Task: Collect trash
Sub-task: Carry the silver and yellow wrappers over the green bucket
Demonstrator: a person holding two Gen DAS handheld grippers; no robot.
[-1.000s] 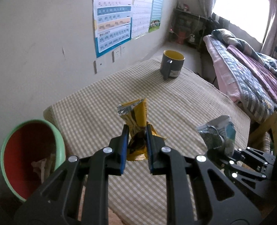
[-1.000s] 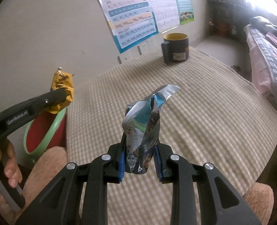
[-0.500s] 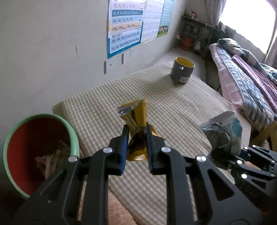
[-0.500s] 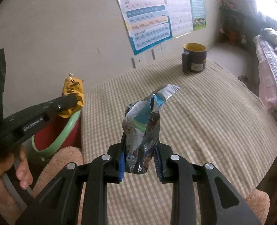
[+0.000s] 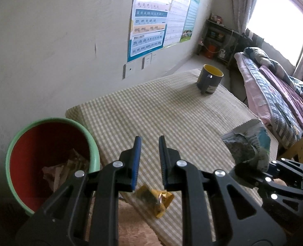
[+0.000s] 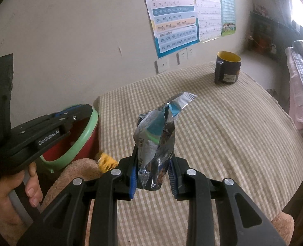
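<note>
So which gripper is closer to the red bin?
Left. The left gripper hangs by the bin, at its rim; the right gripper is farther off, over the table, holding a silver bag.

Black left gripper (image 6: 77,112), side plate: "GenRobot.AI" in white.
Blue-bordered paper wall chart (image 6: 174,20), above the white wall sockets (image 6: 182,55): pinyin rows, "an en in un", "ang eng ing ong".

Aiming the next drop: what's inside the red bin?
Crumpled paper scraps lie at the bottom of the bin; the left gripper's arm covers its near side, so anything there is hidden.
</note>
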